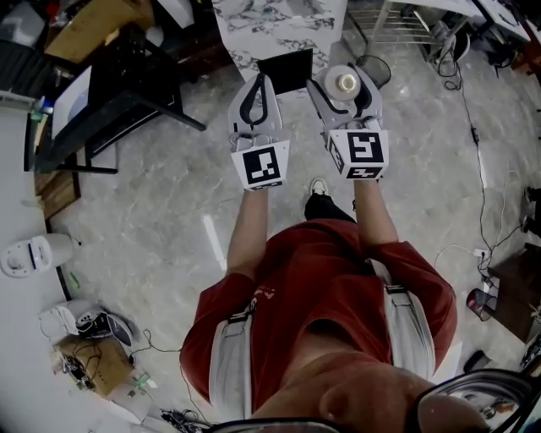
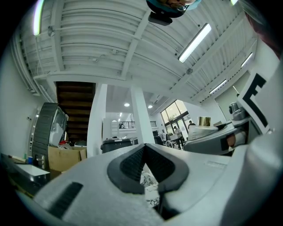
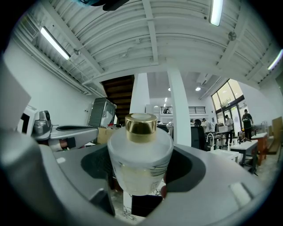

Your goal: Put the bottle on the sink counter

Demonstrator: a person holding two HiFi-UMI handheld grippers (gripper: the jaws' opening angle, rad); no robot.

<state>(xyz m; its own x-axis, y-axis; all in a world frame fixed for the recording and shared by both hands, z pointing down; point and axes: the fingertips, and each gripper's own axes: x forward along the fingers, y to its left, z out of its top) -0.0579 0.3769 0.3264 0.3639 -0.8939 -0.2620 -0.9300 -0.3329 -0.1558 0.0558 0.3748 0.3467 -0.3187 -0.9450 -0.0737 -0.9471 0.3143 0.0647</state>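
Observation:
A frosted white bottle (image 3: pixel 140 155) with a gold cap stands upright between the jaws of my right gripper (image 3: pixel 141 165), which is shut on its body. In the head view the bottle (image 1: pixel 345 83) is held in the right gripper (image 1: pixel 347 89) above the floor, just short of a marble-patterned counter (image 1: pixel 254 34). My left gripper (image 1: pixel 259 101) is level beside it, to the left. Its dark pads (image 2: pixel 132 165) meet at the tips with nothing between them. The bottle's gold cap (image 2: pixel 204 121) also shows in the left gripper view, at the right.
A dark square panel (image 1: pixel 286 69) sits at the counter's near edge. A black desk (image 1: pixel 118 93) and cardboard stand to the left. A wire rack (image 1: pixel 406 25) and a round bin (image 1: pixel 376 69) are at the upper right, and cables (image 1: pixel 478 144) trail over the floor on the right.

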